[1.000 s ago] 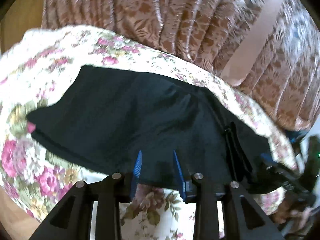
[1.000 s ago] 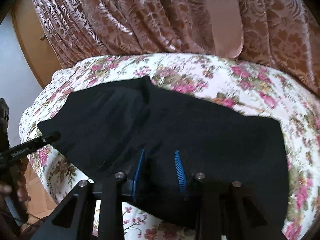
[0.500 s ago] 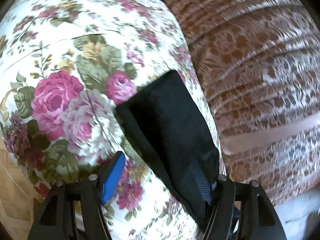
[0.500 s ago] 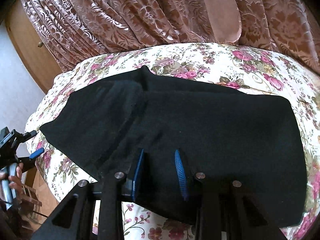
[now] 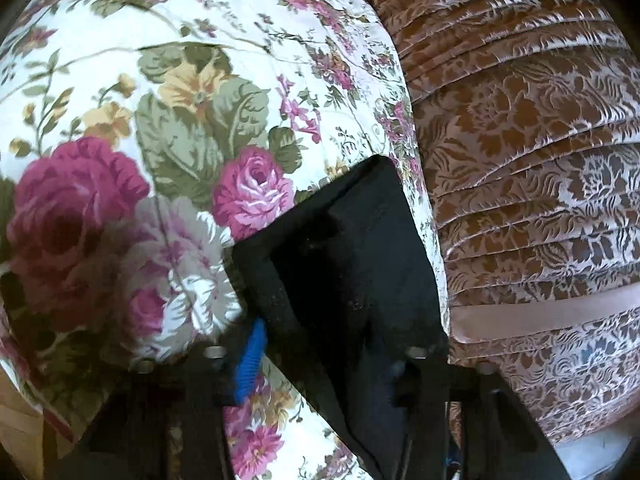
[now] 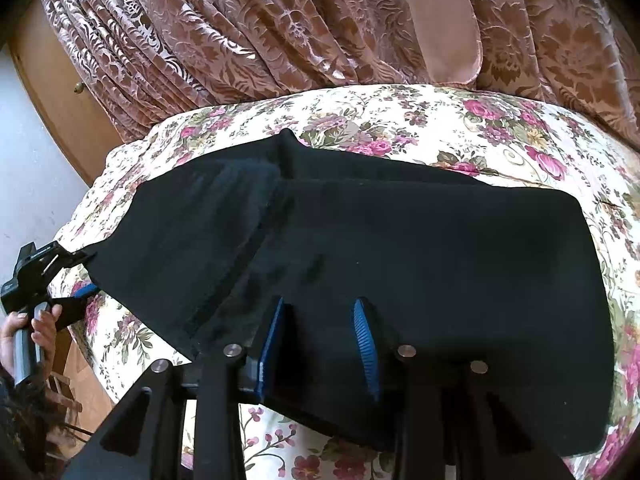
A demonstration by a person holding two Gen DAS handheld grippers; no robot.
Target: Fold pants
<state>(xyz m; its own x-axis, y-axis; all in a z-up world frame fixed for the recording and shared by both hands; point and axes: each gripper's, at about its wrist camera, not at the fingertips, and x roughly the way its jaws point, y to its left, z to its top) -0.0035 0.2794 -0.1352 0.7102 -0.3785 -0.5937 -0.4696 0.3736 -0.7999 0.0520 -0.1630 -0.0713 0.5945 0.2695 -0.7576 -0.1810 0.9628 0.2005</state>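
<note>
The pants (image 6: 400,248) lie spread on the bed (image 6: 500,140) ahead of the right tongs (image 6: 320,320); the curtain (image 6: 280,28) hangs behind; left tongs (image 5: 324,344) straddle a pants corner

Black pants (image 6: 400,248) lie spread across a floral bedspread (image 6: 460,128), with a patterned brown curtain (image 6: 248,28) hanging behind. The right gripper (image 6: 320,332) sits low over the near hem, its blue-padded fingers (image 6: 362,332) parted with cloth between them. At the far left, the left gripper (image 6: 70,280), held in a hand (image 6: 28,332), meets the pants' corner; its jaws are hard to read.
</note>
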